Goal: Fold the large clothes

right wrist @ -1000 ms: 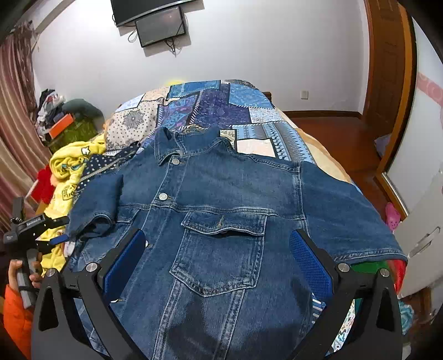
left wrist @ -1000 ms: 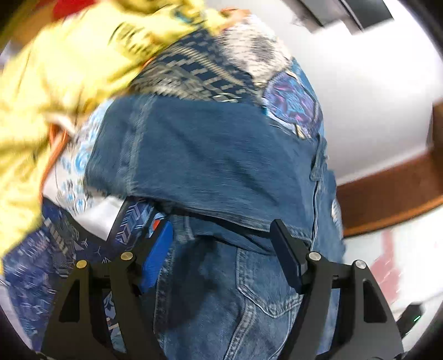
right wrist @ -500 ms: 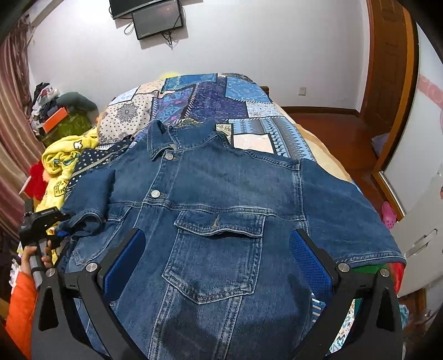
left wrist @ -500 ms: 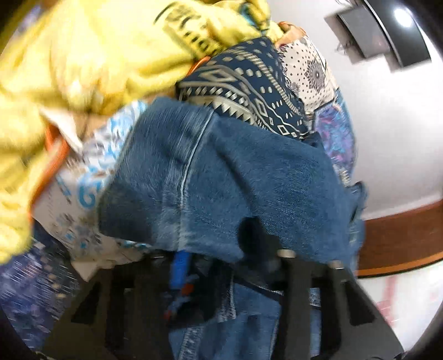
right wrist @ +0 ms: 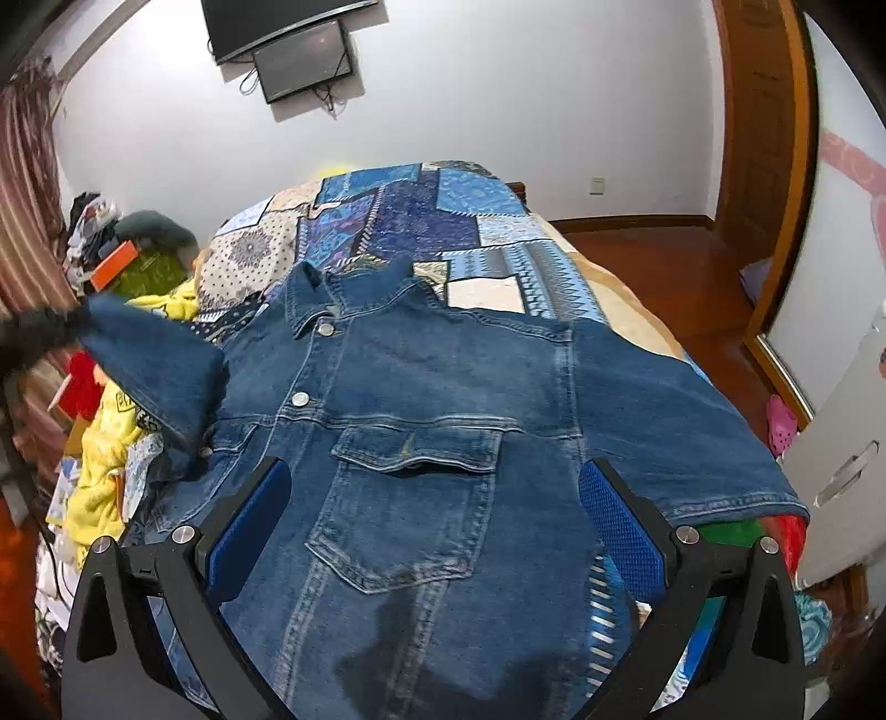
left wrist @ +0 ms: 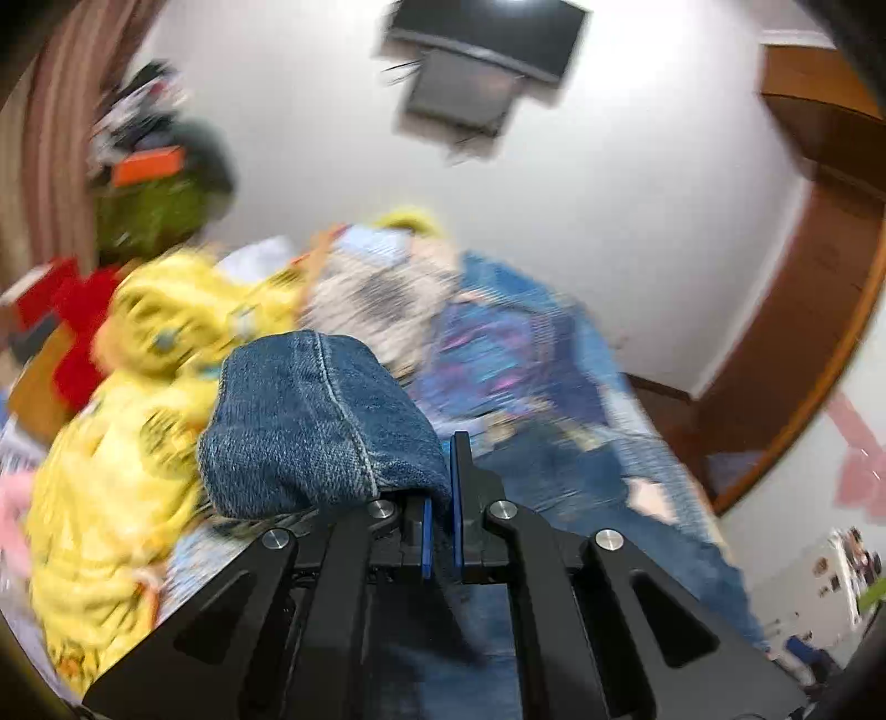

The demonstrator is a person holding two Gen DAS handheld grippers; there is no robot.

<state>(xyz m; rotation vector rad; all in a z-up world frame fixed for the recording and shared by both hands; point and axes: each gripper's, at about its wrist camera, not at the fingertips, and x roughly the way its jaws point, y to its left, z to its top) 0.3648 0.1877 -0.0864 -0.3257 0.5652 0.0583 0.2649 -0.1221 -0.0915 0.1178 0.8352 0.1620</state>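
A blue denim jacket (right wrist: pixel 443 399) lies face up on the bed, collar toward the far wall. Its left sleeve (right wrist: pixel 149 360) is lifted off the bed and pulled up to the left. In the left wrist view my left gripper (left wrist: pixel 440 498) is shut on the cuff of that sleeve (left wrist: pixel 315 426), which bunches over the left finger. My right gripper (right wrist: pixel 432 504) hovers open above the jacket's chest pocket (right wrist: pixel 410 498), with nothing pinched between its blue pads. The right sleeve (right wrist: pixel 681 421) lies flat, reaching the bed's right edge.
A patchwork quilt (right wrist: pixel 421 221) covers the bed. Yellow clothes (right wrist: pixel 105 443) and red fabric (right wrist: pixel 83 382) are heaped along the left side. A wall screen (right wrist: pixel 299 50) hangs ahead. Wooden door frame (right wrist: pixel 764 166) and white cabinet (right wrist: pixel 841 454) stand to the right.
My left gripper closed on the left sleeve's cuff and rose with it, lifting the sleeve off the bed. The right gripper stayed almost where it was, open over the jacket.
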